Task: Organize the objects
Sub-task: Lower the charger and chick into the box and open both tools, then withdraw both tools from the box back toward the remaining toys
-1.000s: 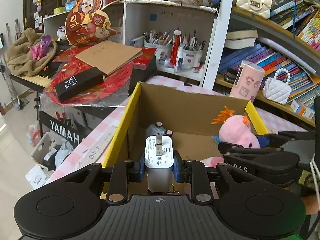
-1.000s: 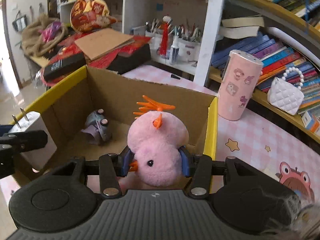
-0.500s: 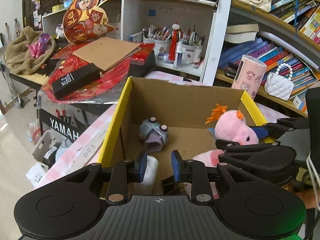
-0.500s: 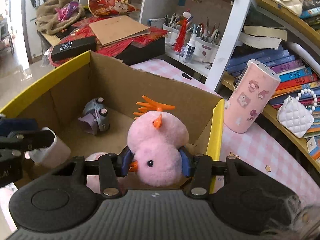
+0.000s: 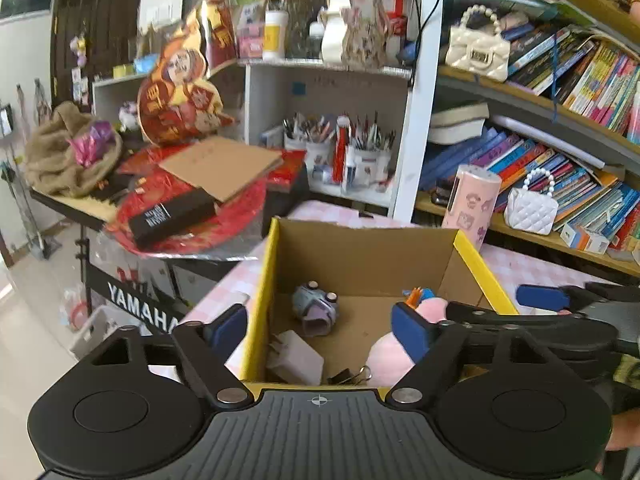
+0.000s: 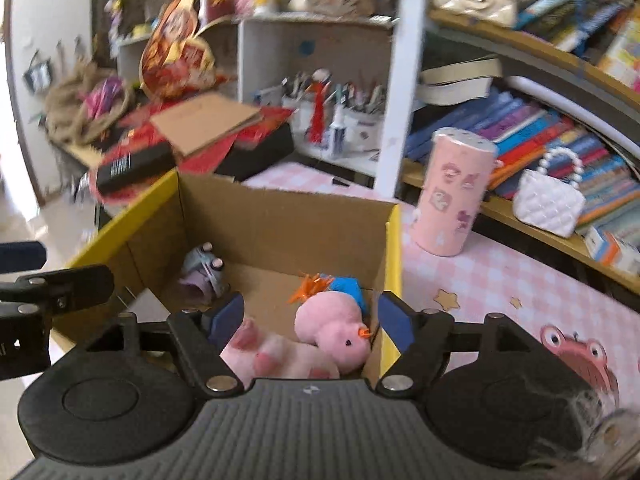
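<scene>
- Cardboard, yellow-edged, the open box (image 5: 362, 240) anchors the scene as the collecting point for loose items on a pink checked tabletop (image 6: 500, 280).
- Inside the box, at its near left corner, a white charger (image 5: 296, 356) lies on the floor; the left gripper (image 5: 318, 330) hangs above it, jaws opening, nothing between them.
- Against the box's right wall lies a pink plush bird (image 6: 334, 330); the right gripper (image 6: 310, 320) frames it from above, jaws opening, pads clear of the toy.
- Near the box's back left corner lies a small grey-purple toy (image 5: 316, 308), apparently sorted already.
- Just outside the box's right wall stands a pink cylinder (image 6: 454, 192), a likely next candidate.
</scene>
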A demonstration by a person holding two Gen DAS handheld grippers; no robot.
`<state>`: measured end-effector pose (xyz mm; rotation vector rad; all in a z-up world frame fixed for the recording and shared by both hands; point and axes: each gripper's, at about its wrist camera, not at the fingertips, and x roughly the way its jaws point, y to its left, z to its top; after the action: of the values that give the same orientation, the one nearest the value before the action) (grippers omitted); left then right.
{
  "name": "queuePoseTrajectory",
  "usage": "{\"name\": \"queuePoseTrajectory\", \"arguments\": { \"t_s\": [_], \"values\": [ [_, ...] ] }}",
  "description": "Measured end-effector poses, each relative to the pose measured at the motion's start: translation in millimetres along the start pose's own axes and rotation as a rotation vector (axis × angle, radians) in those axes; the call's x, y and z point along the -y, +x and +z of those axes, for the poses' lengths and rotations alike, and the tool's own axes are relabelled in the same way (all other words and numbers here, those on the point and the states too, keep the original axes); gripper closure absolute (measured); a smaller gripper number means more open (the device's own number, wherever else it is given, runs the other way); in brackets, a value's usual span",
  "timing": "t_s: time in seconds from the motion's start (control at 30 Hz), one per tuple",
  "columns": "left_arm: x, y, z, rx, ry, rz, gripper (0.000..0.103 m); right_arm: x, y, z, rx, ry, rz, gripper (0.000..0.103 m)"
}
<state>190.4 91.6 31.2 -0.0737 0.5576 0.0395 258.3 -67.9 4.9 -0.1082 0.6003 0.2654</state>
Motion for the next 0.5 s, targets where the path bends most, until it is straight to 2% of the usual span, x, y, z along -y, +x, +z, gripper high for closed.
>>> {"name": "queuePoseTrajectory", "arguments": {
  "t_s": [0.2,0.5],
  "values": [
    [-7,-32,-12,0.032,0.036,-0.006,0.016,-14,-52,-15,0.053,0.045,0.003,0.03],
    [-28,-61,-53,-0.037,0.014,-0.018,0.016,-48,-94,-58,0.025,0.033,-0.029,0.03]
  ]
}}
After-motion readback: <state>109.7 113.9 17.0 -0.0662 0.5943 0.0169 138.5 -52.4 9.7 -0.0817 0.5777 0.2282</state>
